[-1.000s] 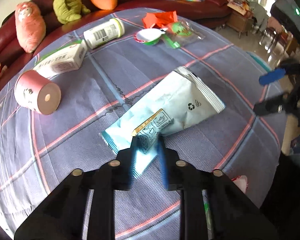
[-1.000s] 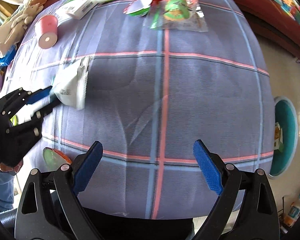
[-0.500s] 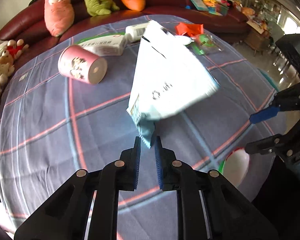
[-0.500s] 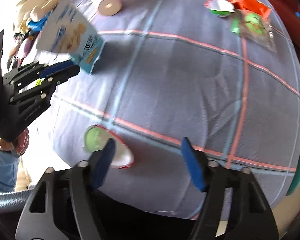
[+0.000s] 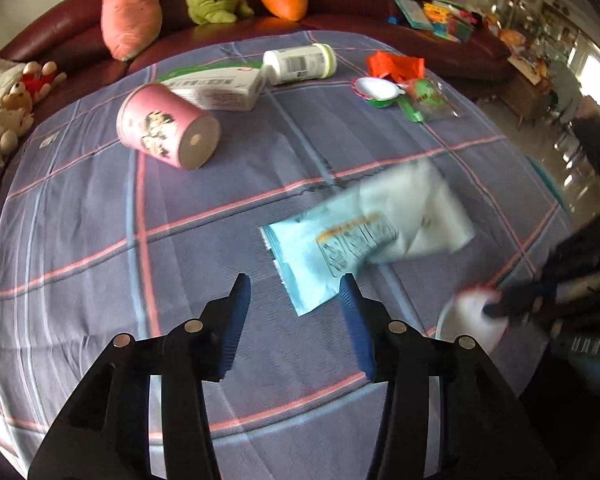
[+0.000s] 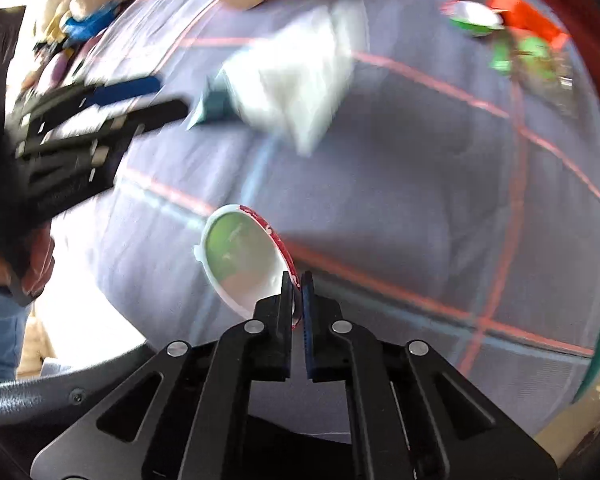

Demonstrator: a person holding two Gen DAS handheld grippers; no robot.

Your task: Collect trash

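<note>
Right hand-held gripper [image 6: 297,280], jaws just closed, pinches the rim of the white cup [image 6: 242,258] at lower centre. Left hand-held gripper [image 5: 294,294], jaws just opened, stands half-wide, empty; snack bag [image 5: 364,240] blurred beyond, centre-right above the counter [image 5: 100,240]. Step: picking up the cup. Next: lift it clear.

Blurred pale-blue snack bag [image 5: 364,240] seemingly airborne; white red-rimmed cup [image 6: 244,256] tilted at the table edge.

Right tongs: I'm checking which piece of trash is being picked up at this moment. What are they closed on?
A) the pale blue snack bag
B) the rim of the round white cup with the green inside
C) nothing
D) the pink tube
B: in the right wrist view the right tongs are pinched shut on the red-edged rim of the round white cup, at the cloth's near edge.
</note>
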